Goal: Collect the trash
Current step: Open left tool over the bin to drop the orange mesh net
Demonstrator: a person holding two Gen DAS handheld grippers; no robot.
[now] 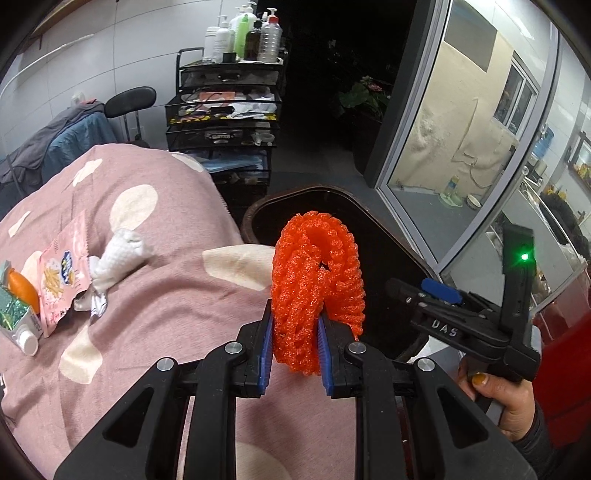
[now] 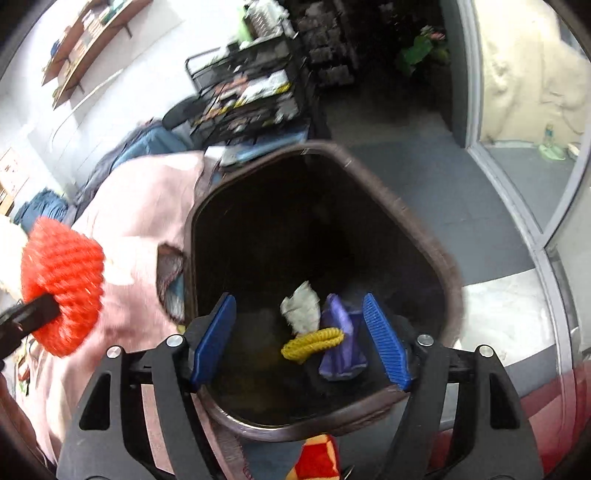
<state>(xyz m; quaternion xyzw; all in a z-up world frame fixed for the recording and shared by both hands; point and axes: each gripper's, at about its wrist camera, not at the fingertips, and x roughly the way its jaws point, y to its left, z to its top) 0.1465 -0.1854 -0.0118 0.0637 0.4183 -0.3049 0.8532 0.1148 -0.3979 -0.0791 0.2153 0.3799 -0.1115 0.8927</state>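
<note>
Beauty salon treatment room, pink-covered bed (image 1: 155, 295), trolley (image 1: 225, 122) of lotion bottles (image 1: 243, 33), glass door (image 1: 461, 122)

Bright, sharp left view; right view motion-blurred, perhaps overexposed at left; fisheye bends both edges.

The left black two-finger gripper with blue ribbed pads (image 1: 295, 350) has its jaws pinched close together on something between the pads, while the right black gripper with blue ribbed pads (image 2: 299, 341) has its jaws spread wide, nothing between them.
</note>
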